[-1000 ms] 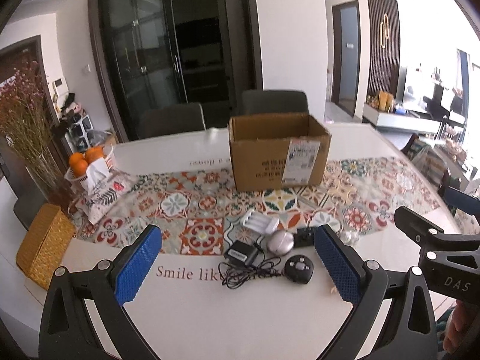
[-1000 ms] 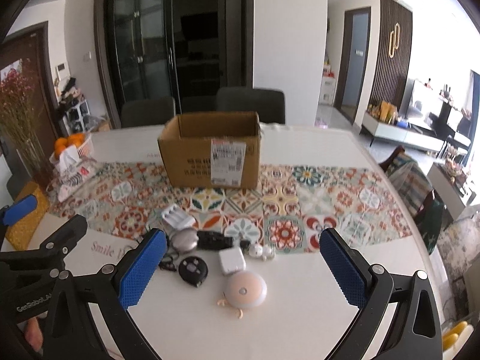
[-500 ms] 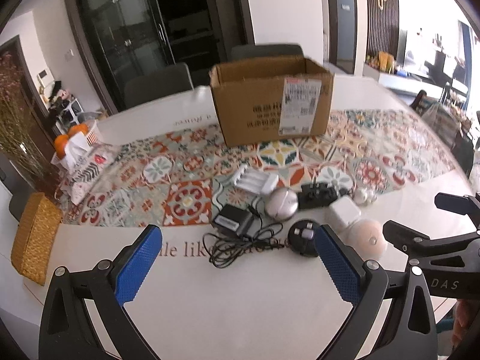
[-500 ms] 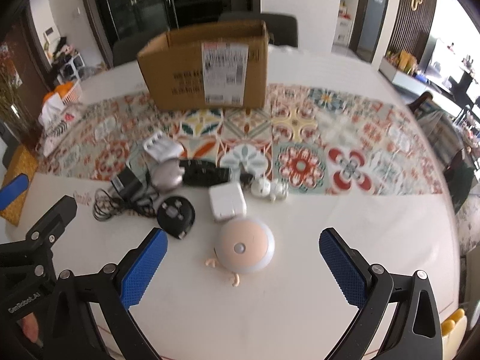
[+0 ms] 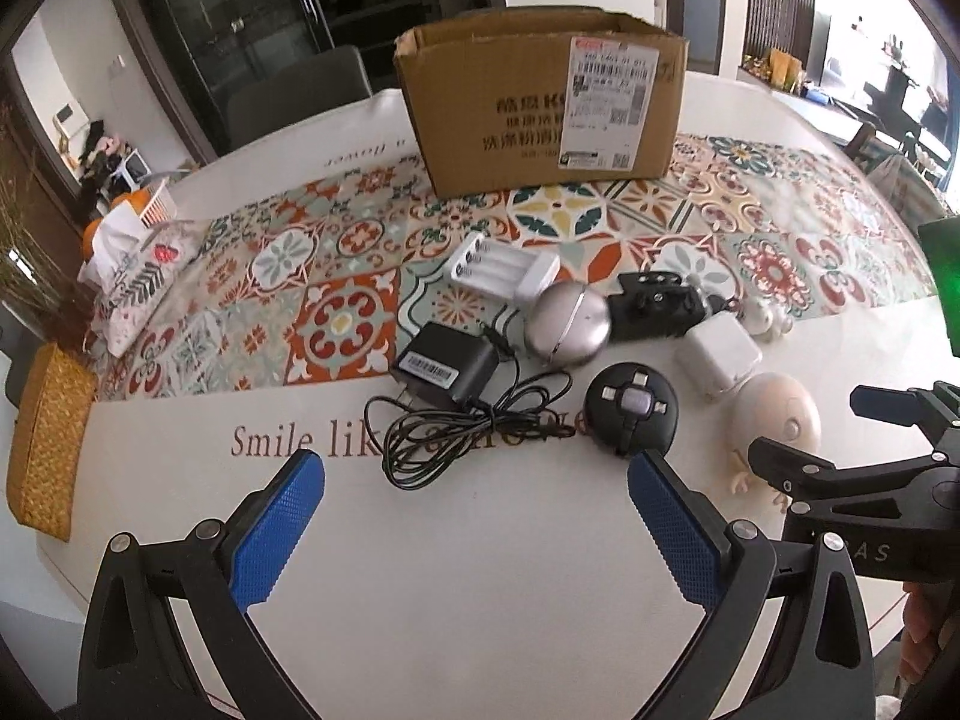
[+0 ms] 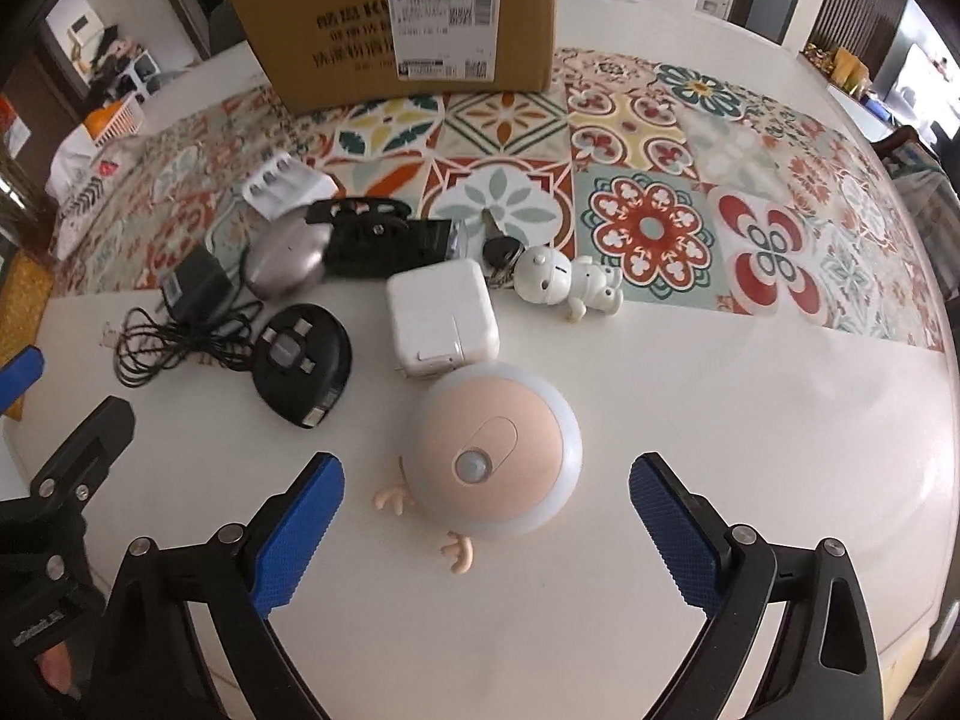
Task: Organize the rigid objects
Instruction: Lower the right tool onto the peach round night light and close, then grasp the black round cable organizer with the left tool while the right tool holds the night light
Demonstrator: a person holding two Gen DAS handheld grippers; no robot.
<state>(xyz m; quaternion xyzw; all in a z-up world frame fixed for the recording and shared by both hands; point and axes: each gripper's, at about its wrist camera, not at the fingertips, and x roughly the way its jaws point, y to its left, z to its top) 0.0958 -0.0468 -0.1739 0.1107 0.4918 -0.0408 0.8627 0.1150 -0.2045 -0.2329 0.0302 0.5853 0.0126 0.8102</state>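
The counter (image 5: 480, 570) reads "Smile lik…", the rest hidden by a cable (image 5: 468, 426). The cardboard box (image 5: 480, 120) carries Chinese print and a barcoded shipping label (image 5: 606, 108), seemingly too small to read.

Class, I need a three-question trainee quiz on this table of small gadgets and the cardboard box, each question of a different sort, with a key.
1. True or false: the round peach night light lies straight ahead of the right gripper, whose fingers are closing.
2. Which item touches the night light? A) white square charger B) cardboard box C) white figurine
3. Fill in: the black adapter trails a tangled ____.

Key: 1 true; 2 A; 3 cable.
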